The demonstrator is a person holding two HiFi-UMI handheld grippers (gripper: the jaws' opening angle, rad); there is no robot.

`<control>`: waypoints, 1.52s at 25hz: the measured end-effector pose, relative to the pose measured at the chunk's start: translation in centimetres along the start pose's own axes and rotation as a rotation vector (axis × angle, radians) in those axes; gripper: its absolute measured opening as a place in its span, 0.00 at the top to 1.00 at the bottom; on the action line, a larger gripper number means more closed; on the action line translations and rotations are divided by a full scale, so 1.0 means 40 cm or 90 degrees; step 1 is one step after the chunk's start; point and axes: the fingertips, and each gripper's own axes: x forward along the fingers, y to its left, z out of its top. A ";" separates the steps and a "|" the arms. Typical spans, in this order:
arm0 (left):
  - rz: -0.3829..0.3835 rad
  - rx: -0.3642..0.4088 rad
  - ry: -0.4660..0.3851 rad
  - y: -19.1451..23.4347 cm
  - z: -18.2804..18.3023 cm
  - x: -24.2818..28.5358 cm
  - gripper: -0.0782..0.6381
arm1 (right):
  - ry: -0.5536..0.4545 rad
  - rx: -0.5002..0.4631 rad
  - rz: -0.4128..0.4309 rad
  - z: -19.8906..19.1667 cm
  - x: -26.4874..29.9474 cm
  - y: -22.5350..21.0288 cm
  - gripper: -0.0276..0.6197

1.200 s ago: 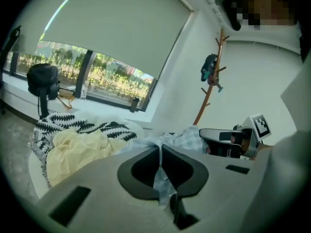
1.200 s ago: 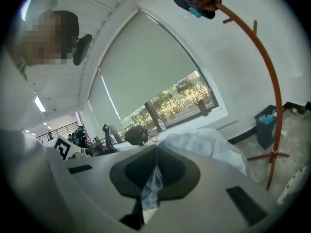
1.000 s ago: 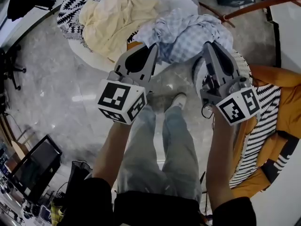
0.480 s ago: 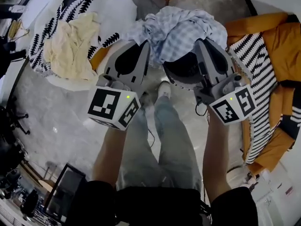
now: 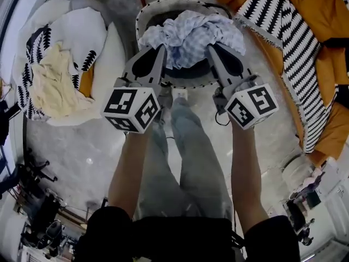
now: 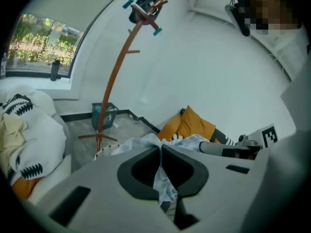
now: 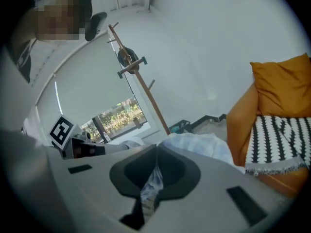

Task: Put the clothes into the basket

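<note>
A blue-and-white checked garment (image 5: 188,34) hangs bunched between my two grippers, right above a round basket (image 5: 143,12) with a black-and-white rim. My left gripper (image 5: 161,49) is shut on the garment's left side and my right gripper (image 5: 210,47) on its right side. In the left gripper view the cloth (image 6: 163,183) is pinched between the closed jaws of the left gripper (image 6: 161,148). The right gripper view shows the same, a fold of the garment (image 7: 150,186) caught in the right gripper (image 7: 156,149). The cloth hides most of the basket's inside.
A cream garment (image 5: 52,86) lies on a white cushion with black marks (image 5: 87,34) to the left. An orange sofa (image 5: 311,4) with a striped throw (image 5: 283,42) fills the right. A wooden coat stand (image 6: 119,67) rises beyond the basket. The person's legs (image 5: 185,157) are below.
Both grippers have carried the checked garment away from the white cushion to above the basket. The cushion now lies at the left and the sofa at the upper right. Both stay shut.
</note>
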 end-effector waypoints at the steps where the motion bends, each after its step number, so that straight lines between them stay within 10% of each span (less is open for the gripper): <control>1: 0.005 -0.002 0.022 -0.003 -0.034 0.030 0.87 | 0.016 0.009 -0.009 -0.033 -0.005 -0.029 0.93; 10: 0.059 -0.111 0.159 0.064 -0.324 0.191 0.87 | 0.161 0.081 -0.075 -0.339 0.046 -0.201 0.93; 14: 0.064 -0.136 0.166 0.087 -0.375 0.187 0.85 | 0.220 0.006 -0.113 -0.408 0.058 -0.237 0.74; 18: 0.080 -0.150 0.149 0.111 -0.369 0.150 0.85 | 0.250 -0.003 -0.106 -0.439 0.046 -0.220 0.77; 27: 0.133 -0.223 -0.003 0.255 -0.284 -0.087 0.87 | 0.232 -0.029 -0.006 -0.416 0.185 -0.038 0.87; 32: 0.164 -0.311 -0.115 0.396 -0.284 -0.293 0.88 | 0.209 -0.043 0.138 -0.374 0.294 0.198 0.94; 38: 0.316 -0.255 -0.111 0.572 -0.352 -0.508 0.88 | 0.233 -0.117 0.241 -0.410 0.424 0.432 0.94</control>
